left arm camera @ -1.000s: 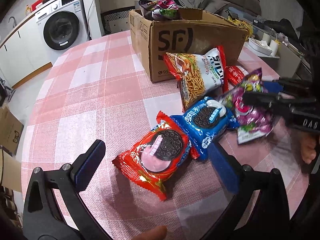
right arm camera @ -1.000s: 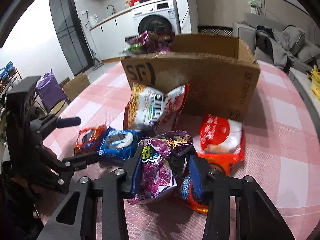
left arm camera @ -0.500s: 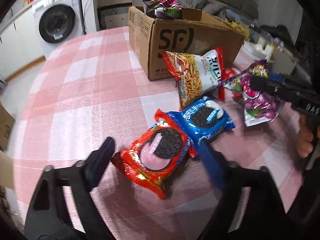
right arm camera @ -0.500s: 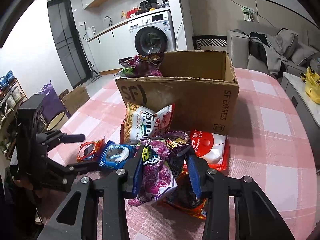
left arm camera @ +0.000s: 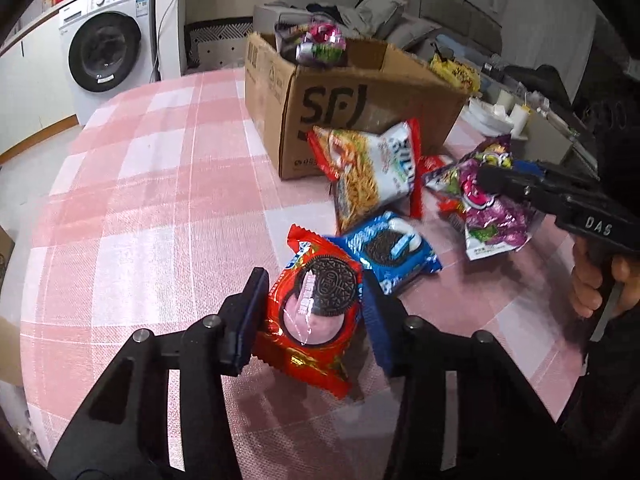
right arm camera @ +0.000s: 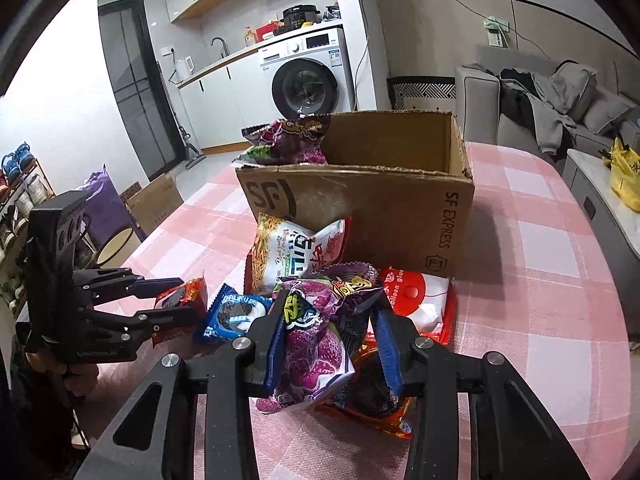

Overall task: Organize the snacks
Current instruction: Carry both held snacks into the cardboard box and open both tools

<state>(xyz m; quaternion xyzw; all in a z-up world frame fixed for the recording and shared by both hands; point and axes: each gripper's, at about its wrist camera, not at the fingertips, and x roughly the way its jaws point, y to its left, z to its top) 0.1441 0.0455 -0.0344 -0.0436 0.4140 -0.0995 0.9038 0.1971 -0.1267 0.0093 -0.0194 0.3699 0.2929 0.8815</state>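
My left gripper point(left arm camera: 314, 312) is shut on the red Oreo pack point(left arm camera: 316, 308) and holds it just above the table; it also shows in the right wrist view point(right arm camera: 176, 304). My right gripper point(right arm camera: 330, 340) is shut on a purple snack bag point(right arm camera: 316, 344), lifted off the table, also seen in the left wrist view point(left arm camera: 492, 208). A blue Oreo pack point(left arm camera: 388, 248), a noodle snack bag point(left arm camera: 368, 172) and a red-and-white pack point(right arm camera: 416, 300) lie in front of the cardboard box point(right arm camera: 392, 208). Another purple bag point(right arm camera: 292, 144) sticks out of the box.
A dark red pack point(right arm camera: 372, 404) lies under my right gripper. The round table has a pink checked cloth point(left arm camera: 160, 184). A washing machine point(left arm camera: 104, 40) and a sofa point(right arm camera: 560, 100) stand beyond the table.
My left gripper moved forward and closed on the red Oreo pack, lifting it. My right gripper rose with the purple bag, away from the packs beneath.
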